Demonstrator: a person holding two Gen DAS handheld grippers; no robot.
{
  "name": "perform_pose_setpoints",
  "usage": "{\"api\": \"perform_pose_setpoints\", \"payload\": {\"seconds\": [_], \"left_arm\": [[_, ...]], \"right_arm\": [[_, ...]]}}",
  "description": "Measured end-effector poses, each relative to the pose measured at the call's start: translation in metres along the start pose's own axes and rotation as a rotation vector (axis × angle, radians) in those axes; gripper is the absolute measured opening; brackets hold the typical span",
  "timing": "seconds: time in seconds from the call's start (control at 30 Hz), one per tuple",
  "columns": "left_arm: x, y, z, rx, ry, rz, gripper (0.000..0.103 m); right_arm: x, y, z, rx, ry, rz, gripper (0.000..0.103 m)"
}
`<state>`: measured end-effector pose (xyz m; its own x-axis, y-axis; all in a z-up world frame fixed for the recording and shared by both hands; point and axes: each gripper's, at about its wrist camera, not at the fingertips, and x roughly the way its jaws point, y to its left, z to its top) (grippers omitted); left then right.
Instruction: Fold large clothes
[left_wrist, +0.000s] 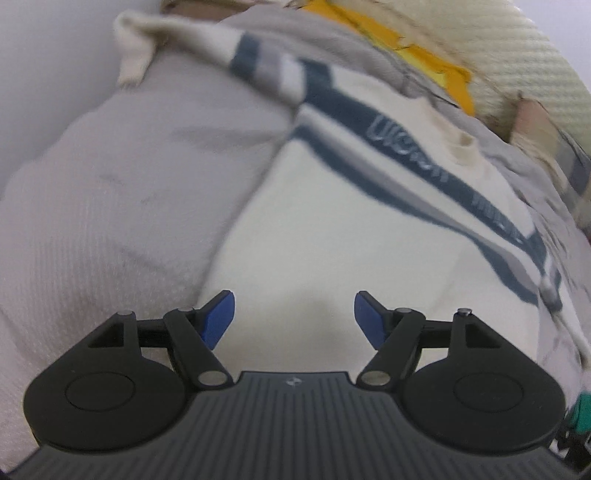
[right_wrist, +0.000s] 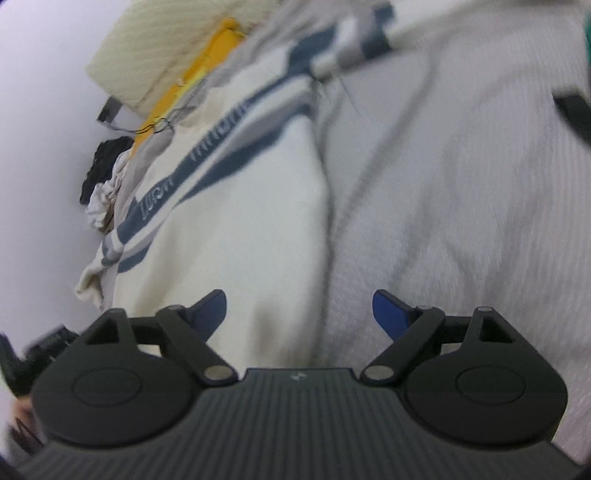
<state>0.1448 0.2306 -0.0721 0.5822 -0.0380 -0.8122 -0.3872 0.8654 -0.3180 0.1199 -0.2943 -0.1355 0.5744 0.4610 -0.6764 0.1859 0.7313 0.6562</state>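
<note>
Nearest me, my left gripper (left_wrist: 294, 320) has its blue-padded fingers (left_wrist: 218, 318) spread wide with nothing between them, hanging over the cream knitted sweater with dark blue and grey chest stripes (left_wrist: 332, 236). The sweater lies spread on the pale ribbed bed cover (left_wrist: 110, 229); its plain lower body sits directly beneath those fingers, and I cannot tell whether they touch it. My right gripper (right_wrist: 300, 314) is also spread wide and empty, poised above the sweater's side edge (right_wrist: 325, 206), one pad over cream knit, the other over bare cover. Further out, the stripes carry blurred lettering, and a cuffed sleeve (left_wrist: 133, 55) reaches toward the far side. Beyond the sweater lie a yellow item (left_wrist: 436, 62), a cream textured pillow (left_wrist: 532, 70), and a dark crumpled cloth (right_wrist: 103, 166) against the white wall (right_wrist: 37, 110).
</note>
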Motion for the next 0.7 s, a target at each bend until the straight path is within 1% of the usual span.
{"api": "perform_pose_setpoints", "payload": {"seconds": [0.03, 0.1, 0.13, 0.23, 0.27, 0.3, 0.37, 0.43, 0.5, 0.57, 0.6, 0.7], "left_arm": [[0.004, 0.007, 0.0, -0.031, 0.009, 0.001, 0.076], [0.008, 0.021, 0.002, -0.107, 0.01, -0.033, 0.076], [0.009, 0.026, 0.002, -0.126, 0.009, -0.04, 0.076], [0.009, 0.03, -0.001, -0.136, 0.015, -0.047, 0.076], [0.01, 0.031, 0.0, -0.135, 0.01, -0.045, 0.076], [0.008, 0.032, -0.001, -0.137, -0.005, -0.035, 0.076], [0.001, 0.031, -0.002, -0.138, -0.047, -0.018, 0.077], [-0.008, 0.035, -0.003, -0.151, -0.09, -0.002, 0.079], [-0.014, 0.041, -0.005, -0.186, -0.102, 0.009, 0.079], [-0.017, 0.045, -0.006, -0.218, -0.087, 0.044, 0.079], [-0.014, 0.047, -0.006, -0.233, -0.071, 0.062, 0.079], [0.001, 0.053, -0.003, -0.268, 0.006, 0.068, 0.079]], "right_arm": [[0.003, -0.005, -0.001, 0.03, 0.012, 0.001, 0.088], [0.007, -0.012, -0.001, 0.08, 0.025, 0.015, 0.088], [0.01, -0.015, -0.001, 0.104, 0.034, 0.028, 0.09], [0.016, -0.017, 0.0, 0.159, 0.051, 0.064, 0.091], [0.017, -0.017, 0.0, 0.185, 0.053, 0.098, 0.098], [0.018, -0.018, -0.002, 0.216, 0.06, 0.149, 0.1], [0.022, -0.016, -0.005, 0.243, 0.091, 0.218, 0.101], [0.022, -0.011, -0.007, 0.225, 0.105, 0.261, 0.101], [0.02, -0.004, -0.009, 0.206, 0.111, 0.321, 0.101], [0.02, 0.0, -0.01, 0.198, 0.123, 0.381, 0.1], [0.021, 0.002, -0.011, 0.191, 0.13, 0.396, 0.1], [0.03, 0.005, -0.013, 0.159, 0.153, 0.324, 0.097]]}}
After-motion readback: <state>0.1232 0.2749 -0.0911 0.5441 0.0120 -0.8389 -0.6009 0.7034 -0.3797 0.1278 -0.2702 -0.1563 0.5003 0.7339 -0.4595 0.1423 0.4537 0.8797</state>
